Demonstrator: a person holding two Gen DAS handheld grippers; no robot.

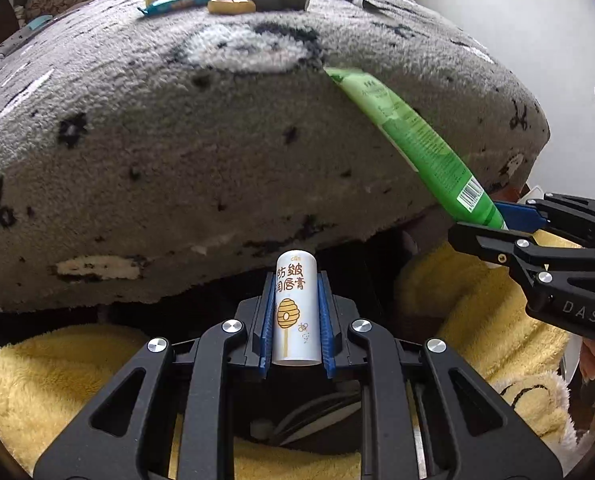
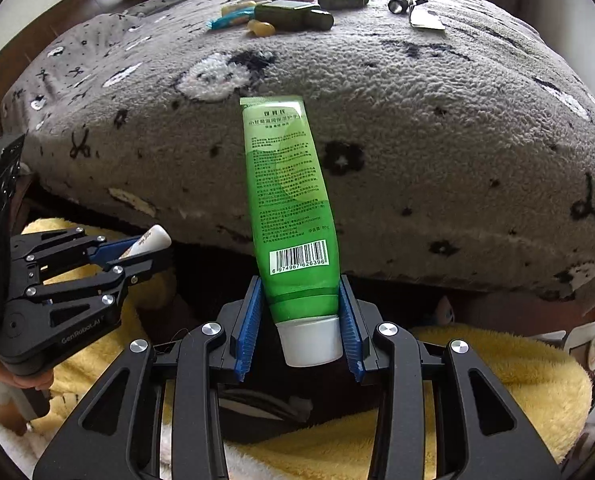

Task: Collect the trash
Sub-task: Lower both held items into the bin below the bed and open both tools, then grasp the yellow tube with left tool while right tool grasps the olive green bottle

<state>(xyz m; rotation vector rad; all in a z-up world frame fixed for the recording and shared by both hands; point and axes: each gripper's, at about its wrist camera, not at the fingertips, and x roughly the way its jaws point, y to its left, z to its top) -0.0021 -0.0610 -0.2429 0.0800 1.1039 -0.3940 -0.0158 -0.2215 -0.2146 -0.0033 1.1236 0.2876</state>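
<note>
My left gripper (image 1: 296, 284) is shut on a white lip balm tube (image 1: 296, 308) with a beehive print, held in front of the grey bed edge; the tube also shows in the right wrist view (image 2: 149, 240). My right gripper (image 2: 301, 292) is shut on a green tube (image 2: 289, 200) with a white cap, gripped near the cap and pointing up. In the left wrist view the green tube (image 1: 413, 140) slants up from the right gripper (image 1: 509, 224). Both grippers hover above yellow fluffy fabric (image 2: 497, 380).
A grey fleece blanket (image 1: 177, 140) covers the bed. At its far side lie several items: a blue wrapper (image 1: 177, 3), a yellow piece (image 1: 231, 6), dark green boxes (image 2: 293, 16), a small dark cylinder (image 2: 397, 3) and a card (image 2: 427, 20).
</note>
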